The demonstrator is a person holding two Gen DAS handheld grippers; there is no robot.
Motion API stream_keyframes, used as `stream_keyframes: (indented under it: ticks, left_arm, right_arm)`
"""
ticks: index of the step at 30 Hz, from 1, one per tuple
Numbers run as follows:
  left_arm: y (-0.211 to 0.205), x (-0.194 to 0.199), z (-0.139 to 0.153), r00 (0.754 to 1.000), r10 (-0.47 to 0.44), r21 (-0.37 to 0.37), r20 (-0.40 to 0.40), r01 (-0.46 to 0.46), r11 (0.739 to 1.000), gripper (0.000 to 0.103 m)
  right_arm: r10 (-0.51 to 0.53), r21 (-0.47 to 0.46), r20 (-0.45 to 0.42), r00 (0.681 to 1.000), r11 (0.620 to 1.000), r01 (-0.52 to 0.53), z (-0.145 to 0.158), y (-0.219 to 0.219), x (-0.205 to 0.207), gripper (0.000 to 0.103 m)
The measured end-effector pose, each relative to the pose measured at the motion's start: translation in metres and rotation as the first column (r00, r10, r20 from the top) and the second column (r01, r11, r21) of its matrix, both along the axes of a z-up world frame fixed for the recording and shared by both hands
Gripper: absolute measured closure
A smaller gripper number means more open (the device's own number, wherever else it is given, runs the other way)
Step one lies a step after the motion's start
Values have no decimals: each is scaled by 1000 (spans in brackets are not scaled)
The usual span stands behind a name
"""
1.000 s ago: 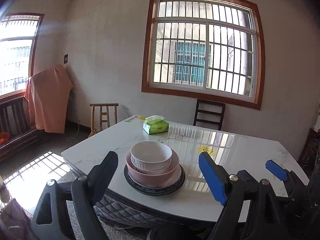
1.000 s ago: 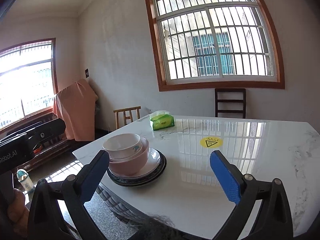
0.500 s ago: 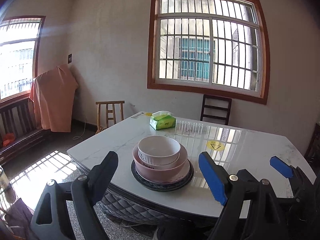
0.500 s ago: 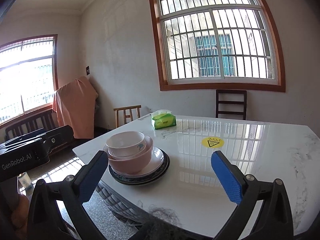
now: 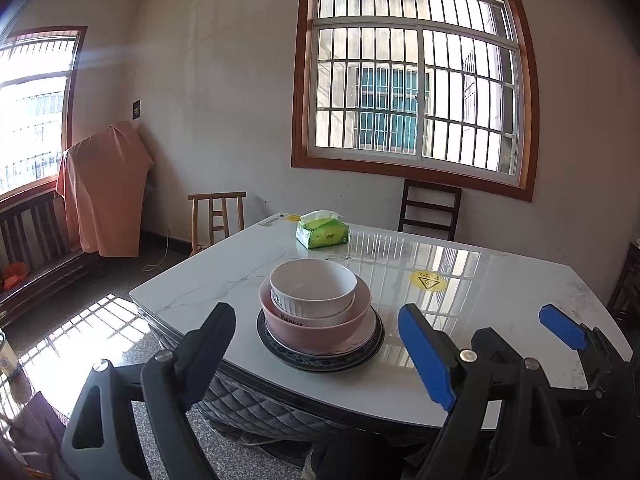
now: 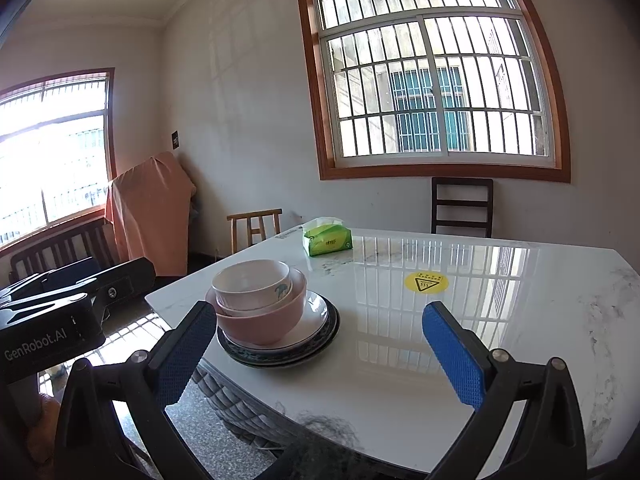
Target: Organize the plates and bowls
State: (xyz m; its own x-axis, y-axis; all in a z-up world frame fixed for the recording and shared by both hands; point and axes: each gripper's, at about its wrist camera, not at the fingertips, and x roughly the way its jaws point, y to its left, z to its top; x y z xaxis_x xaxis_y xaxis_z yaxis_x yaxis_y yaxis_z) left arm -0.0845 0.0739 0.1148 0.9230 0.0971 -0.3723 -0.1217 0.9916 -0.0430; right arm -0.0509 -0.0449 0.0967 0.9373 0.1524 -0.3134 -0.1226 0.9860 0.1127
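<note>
Both grippers, left (image 5: 316, 350) & right (image 6: 320, 346), wide open, empty: approach centre-frame white bowl (image 5: 313, 287) level, pinch rim only.

- Small bowl (image 5: 313, 286) inside big bowl (image 5: 316, 322), on stacked plates (image 5: 320, 354), near table (image 5: 500, 364) corner.
- Tissue pack (image 5: 322, 230) behind the stack, at the far edge.
- Round sticker (image 5: 425, 280) to the right of the stack.
- Two chairs behind the table, by the wall.

Bare table (image 6: 500, 320) right of the stacked bowls (image 6: 260, 304).
</note>
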Motion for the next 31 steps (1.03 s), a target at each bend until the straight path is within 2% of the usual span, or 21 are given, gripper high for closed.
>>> stream_keyframes:
  ticks: [6, 15, 20, 26, 29, 31]
  left_arm:
    - [0, 0, -4, 1000, 7, -1, -17, -7, 1000, 17]
    - [4, 12, -15, 996, 16, -35, -85, -19, 999, 14]
    - [1, 22, -26, 990, 87, 23, -109, -85, 996, 14]
    - [3, 34, -36, 984, 83, 13, -155, -82, 997, 14]
    - [1, 37, -38, 982, 102, 36, -156, -98, 995, 14]
    - [0, 44, -41, 978, 87, 30, -192, -83, 996, 14]
  right_arm:
    - [4, -3, -12, 1000, 1000, -4, 0, -1, 1, 0]
    - [1, -10, -41, 999, 1000, -1, -7, -4, 3, 0]
    - [-1, 16, -70, 998, 1000, 3, -13, -13, 7, 0]
    - [-56, 45, -119, 991, 997, 62, -22, -48, 21, 0]
    - [-118, 34, -201, 973, 991, 127, -36, -81, 40, 0]
    - [-174, 3, -256, 951, 984, 180, -49, -108, 54, 0]
